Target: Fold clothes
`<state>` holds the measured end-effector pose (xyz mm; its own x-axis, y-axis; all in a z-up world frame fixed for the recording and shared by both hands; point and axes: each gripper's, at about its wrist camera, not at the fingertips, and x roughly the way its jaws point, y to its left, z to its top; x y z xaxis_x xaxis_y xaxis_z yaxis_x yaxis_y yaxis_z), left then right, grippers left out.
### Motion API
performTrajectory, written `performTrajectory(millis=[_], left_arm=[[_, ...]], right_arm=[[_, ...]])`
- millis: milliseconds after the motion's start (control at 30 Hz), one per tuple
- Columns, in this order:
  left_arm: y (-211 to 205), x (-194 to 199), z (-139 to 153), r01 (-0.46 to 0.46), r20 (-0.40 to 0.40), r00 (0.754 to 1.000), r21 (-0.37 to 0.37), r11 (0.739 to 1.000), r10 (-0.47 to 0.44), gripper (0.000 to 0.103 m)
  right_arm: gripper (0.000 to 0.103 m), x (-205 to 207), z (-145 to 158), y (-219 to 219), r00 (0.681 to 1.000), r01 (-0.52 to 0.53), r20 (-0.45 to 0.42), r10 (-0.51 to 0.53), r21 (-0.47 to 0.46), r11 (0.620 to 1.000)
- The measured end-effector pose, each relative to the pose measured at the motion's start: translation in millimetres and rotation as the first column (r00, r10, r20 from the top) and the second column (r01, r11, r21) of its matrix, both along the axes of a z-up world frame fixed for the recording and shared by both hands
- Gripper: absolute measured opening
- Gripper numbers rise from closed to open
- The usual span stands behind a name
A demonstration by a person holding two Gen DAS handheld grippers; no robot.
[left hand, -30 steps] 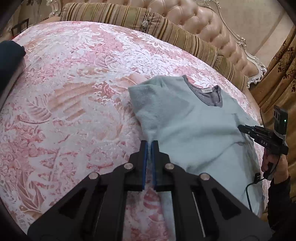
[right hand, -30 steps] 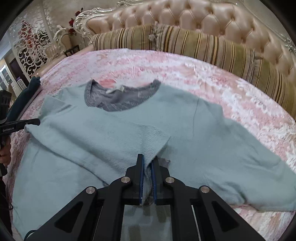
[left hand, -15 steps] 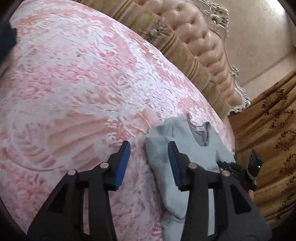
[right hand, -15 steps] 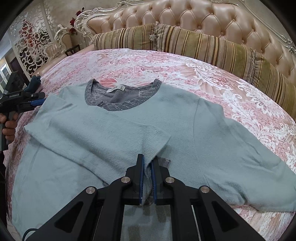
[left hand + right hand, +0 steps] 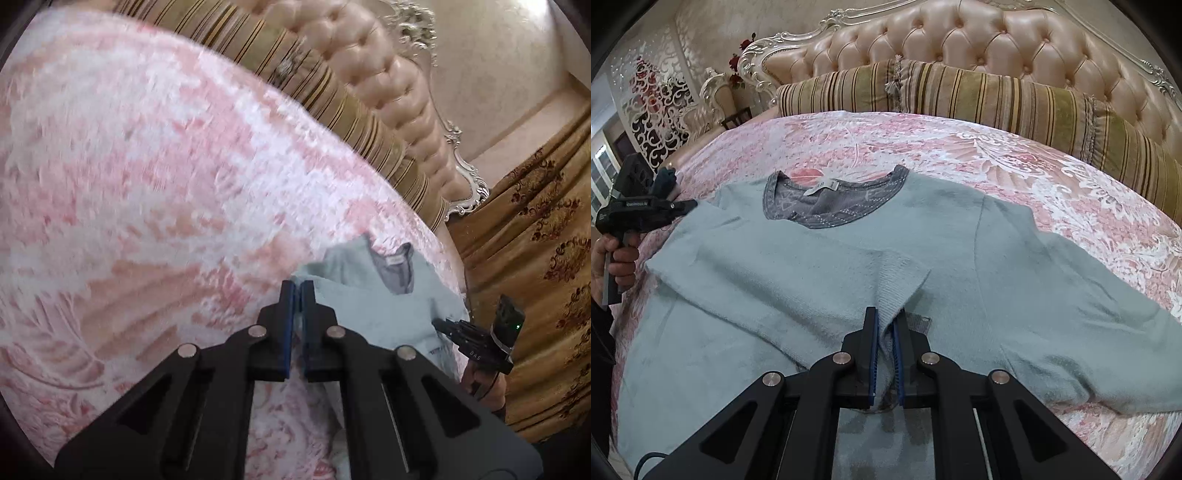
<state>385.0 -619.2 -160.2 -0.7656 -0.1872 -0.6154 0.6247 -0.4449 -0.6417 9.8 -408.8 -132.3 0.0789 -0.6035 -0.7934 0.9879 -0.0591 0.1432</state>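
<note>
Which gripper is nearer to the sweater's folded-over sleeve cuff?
Right. The right gripper is shut on the sleeve cuff. The left gripper sits shut at the sweater's far shoulder edge, away from the cuff.

One pale blue sweater (image 5: 820, 280) lies on one bed (image 5: 1052, 177) with a pink-and-white patterned cover. The sweater has one grey neckband (image 5: 834, 221) and one white label (image 5: 822, 187) inside it. Two sleeves show: one folded across the chest (image 5: 783, 273), one spread out toward the right (image 5: 1089, 332). Two striped bolster pillows (image 5: 997, 99) lie end to end against one tufted headboard (image 5: 960, 40). Two hand-held grippers appear, left (image 5: 296, 291) and right (image 5: 886, 321), each with two blue-padded fingers. One patterned curtain (image 5: 546, 258) hangs beside the bed.
</note>
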Motion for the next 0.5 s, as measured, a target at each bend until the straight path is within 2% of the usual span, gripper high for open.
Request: performTrajectory(millis=[133, 300, 400, 467, 500], left_arm=[[0.3, -7.1, 4.2, -0.009, 0.036, 0.999, -0.048, 0.999, 0.011, 0.004], [-4.0, -7.8, -11.4, -0.019, 0.048, 0.999, -0.011, 1.0, 0.019, 0.005], [-1.8, -0.6, -6.3, -0.039, 0.045, 0.998, -0.017, 0.999, 0.04, 0.018], [2.5, 6.9, 2.9, -0.049, 0.035, 0.998, -0.026, 0.998, 0.05, 0.037], [7.1, 14.6, 11.4, -0.072, 0.036, 0.997, -0.035, 0.997, 0.073, 0.041]], right_arm=[[0.007, 4.4, 3.2, 0.6, 0.998, 0.01, -0.06, -0.011, -0.017, 1.0], [0.007, 8.0, 9.0, 0.5, 0.993, 0.006, -0.119, -0.011, -0.045, 0.999], [0.007, 6.2, -0.8, -4.5, 0.994, -0.004, -0.106, 0.004, -0.005, 1.0], [0.007, 5.8, -0.2, -4.4, 0.995, -0.001, -0.102, 0.0, -0.011, 1.0], [0.007, 6.4, 0.1, -4.6, 0.994, -0.004, -0.106, 0.003, -0.011, 1.0]])
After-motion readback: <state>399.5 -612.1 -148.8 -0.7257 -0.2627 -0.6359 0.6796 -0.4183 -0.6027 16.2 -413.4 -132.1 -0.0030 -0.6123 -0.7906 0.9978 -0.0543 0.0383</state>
